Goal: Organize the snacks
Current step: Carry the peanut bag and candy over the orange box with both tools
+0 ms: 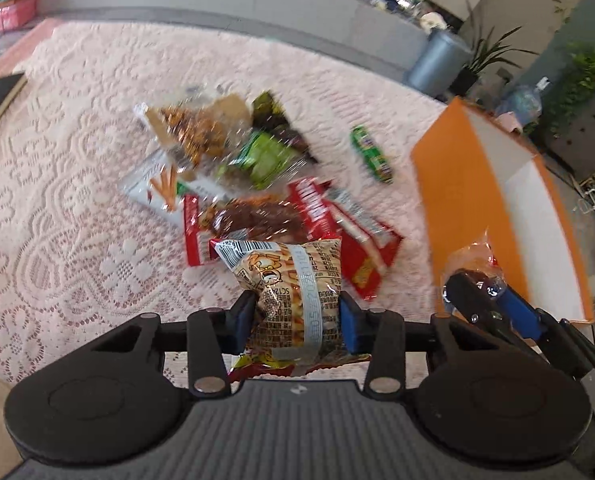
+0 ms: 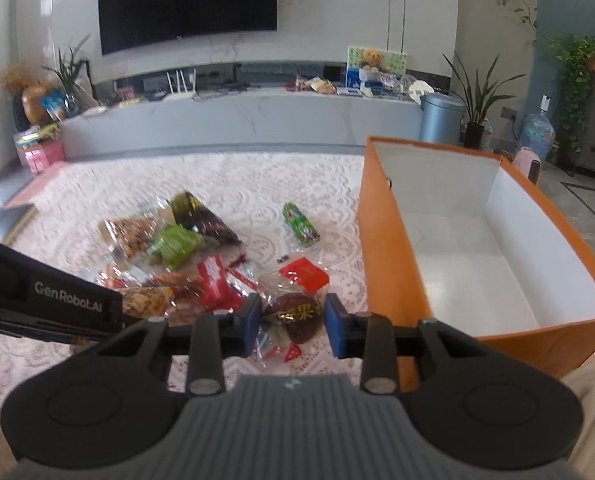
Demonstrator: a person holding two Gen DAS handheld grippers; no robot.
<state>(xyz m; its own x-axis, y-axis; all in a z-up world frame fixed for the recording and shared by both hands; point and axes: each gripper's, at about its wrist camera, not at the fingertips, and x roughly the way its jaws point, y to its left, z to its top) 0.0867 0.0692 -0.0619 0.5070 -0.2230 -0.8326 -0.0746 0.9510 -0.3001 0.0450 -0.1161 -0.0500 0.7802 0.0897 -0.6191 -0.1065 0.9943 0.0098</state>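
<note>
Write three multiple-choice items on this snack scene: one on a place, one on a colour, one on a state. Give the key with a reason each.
1. Where does the small green snack packet lie?
A. inside the box
B. on the lace cloth, apart from the pile
C. in a gripper

2. What colour is the box outside?
A. orange
B. blue
C. green

3. What is the left gripper doing?
A. hanging open, nothing in it
B. gripping a beige printed snack bag
C. gripping the box

Key: B, it lies alone on the cloth; A, orange walls with white inside; B, both pads press the bag.

Orange box (image 2: 381, 248), white inside; pink floral lace tablecloth (image 1: 77, 200).
</note>
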